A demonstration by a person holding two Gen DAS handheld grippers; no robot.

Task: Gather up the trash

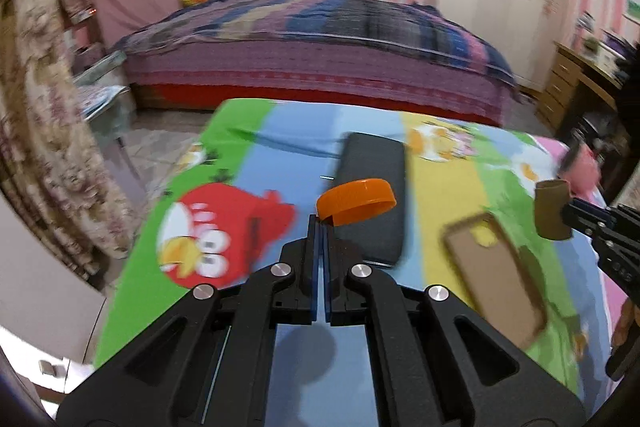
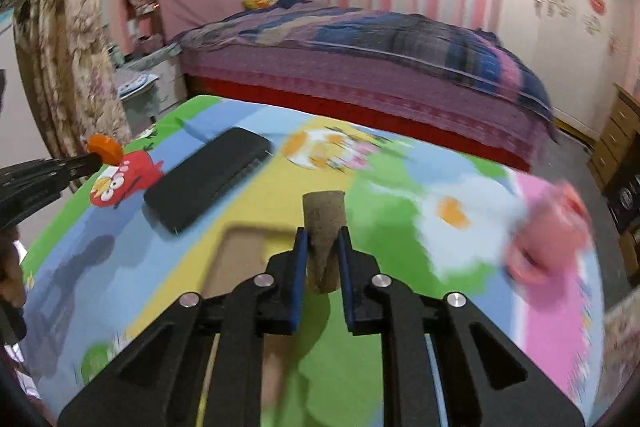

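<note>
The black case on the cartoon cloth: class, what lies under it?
Under the black case only the cartoon cloth shows, blue and yellow around its edges. Whatever lies beneath its footprint is covered. The orange lid hangs above it, pinched by the left gripper.

In front of me the table wears a bright cartoon-print cloth. A black flat case lies on it near the middle, a brown phone case to its right, and something pink, blurred, farther right.
</note>
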